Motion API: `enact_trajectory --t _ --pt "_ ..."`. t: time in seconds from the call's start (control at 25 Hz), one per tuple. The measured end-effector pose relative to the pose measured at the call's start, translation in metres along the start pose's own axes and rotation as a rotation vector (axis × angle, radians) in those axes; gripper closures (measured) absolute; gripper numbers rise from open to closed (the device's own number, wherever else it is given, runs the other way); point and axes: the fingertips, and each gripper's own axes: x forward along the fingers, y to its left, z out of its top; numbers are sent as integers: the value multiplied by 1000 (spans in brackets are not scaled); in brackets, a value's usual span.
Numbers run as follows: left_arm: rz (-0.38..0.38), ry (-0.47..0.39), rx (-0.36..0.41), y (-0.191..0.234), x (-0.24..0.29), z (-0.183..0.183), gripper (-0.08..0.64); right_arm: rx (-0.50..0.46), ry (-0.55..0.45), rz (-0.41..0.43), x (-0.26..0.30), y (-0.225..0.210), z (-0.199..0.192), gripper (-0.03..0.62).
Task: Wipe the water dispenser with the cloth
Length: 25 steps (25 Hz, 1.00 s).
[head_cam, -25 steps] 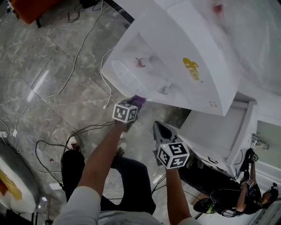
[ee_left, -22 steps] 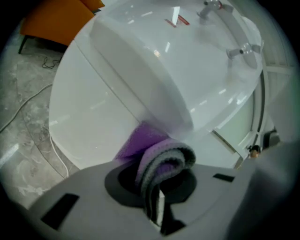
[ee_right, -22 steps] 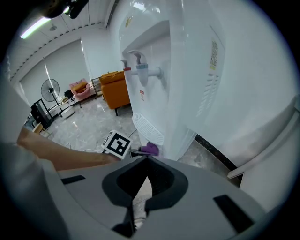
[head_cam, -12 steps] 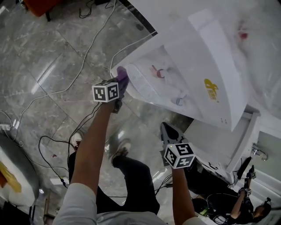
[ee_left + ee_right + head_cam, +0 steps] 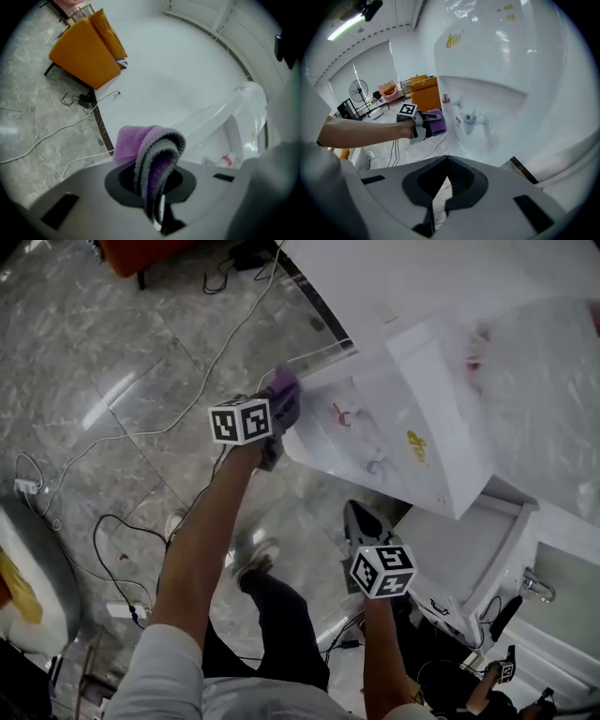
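The white water dispenser [image 5: 422, 418] with a red and a blue tap fills the upper right of the head view. A folded purple cloth [image 5: 284, 385] presses against its left front edge, near the tap recess, and my left gripper [image 5: 279, 405] is shut on it. In the left gripper view the cloth [image 5: 151, 149] bulges out of the jaws, with the dispenser [image 5: 220, 122] just beyond. My right gripper [image 5: 357, 515] hangs lower down, apart from the dispenser, jaws shut and empty. The right gripper view shows that gripper [image 5: 442, 197], the taps [image 5: 468, 119] and the cloth [image 5: 436, 123].
Cables [image 5: 141, 432] trail over the marble floor [image 5: 103, 352]. An orange chair [image 5: 86, 51] stands by the wall behind the dispenser. A white cabinet with an open door [image 5: 473, 549] is below the dispenser. The person's leg and shoe [image 5: 255, 563] are under the arms.
My left gripper has carried the cloth from the lower front edge of the dispenser up along its left side. The right gripper has barely moved. The head view has shifted.
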Motion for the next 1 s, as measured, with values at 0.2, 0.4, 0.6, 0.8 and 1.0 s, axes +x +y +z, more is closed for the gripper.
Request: enact_trajectory --t 0.2,0.4,0.6,0.8,1.0 --pt "-57 -40 -54 -60 -15 32 514 11 -25 -2 -39 7 30 583" --pt "-125 -55 -57 -129 -25 57 514 27 -39 -16 -76 5 43 583" --pt "-150 -38 13 -188 -36 76 514 59 -77 -35 -105 5 55 583" --pt "-164 -42 69 -229 -47 90 512 53 -101 -32 -132 11 61 583" --pt "-186 -24 150 -268 -55 112 514 59 -146 -83 -155 7 78 583"
